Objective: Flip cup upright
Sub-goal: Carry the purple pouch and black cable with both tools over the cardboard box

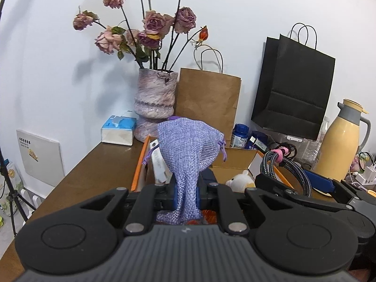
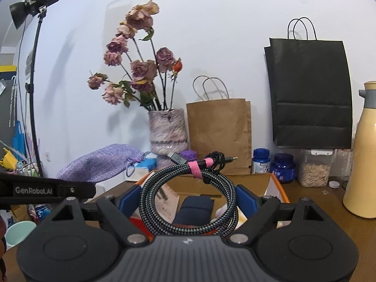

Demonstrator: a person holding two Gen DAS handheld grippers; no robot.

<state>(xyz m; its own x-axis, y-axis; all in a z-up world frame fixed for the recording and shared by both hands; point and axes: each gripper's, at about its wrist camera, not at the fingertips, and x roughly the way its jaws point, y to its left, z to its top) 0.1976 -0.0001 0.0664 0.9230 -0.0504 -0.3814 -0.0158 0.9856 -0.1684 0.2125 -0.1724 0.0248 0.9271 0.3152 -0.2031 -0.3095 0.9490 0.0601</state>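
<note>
My left gripper [image 1: 186, 189] is shut on a purple woven drawstring pouch [image 1: 188, 145] that stands up between its fingers. In the right wrist view the same pouch [image 2: 101, 162] hangs at the left. My right gripper [image 2: 188, 202] is shut on a coiled braided cable [image 2: 188, 188] bound with a pink strap; this cable [image 1: 289, 169] also shows at the right of the left wrist view. Both grippers hover over an open orange-edged cardboard box [image 2: 275, 188]. A pale mint cup [image 2: 15, 233] sits low at the left edge, its opening facing up.
On the brown table [image 1: 98, 164] stand a vase of dried roses [image 1: 155, 103], a tissue pack [image 1: 118, 130], a brown paper bag [image 1: 209, 98], a black bag [image 1: 293, 91], blue jars [image 2: 282, 168] and a yellow thermos [image 2: 362, 164]. A light stand [image 2: 33, 94] rises at left.
</note>
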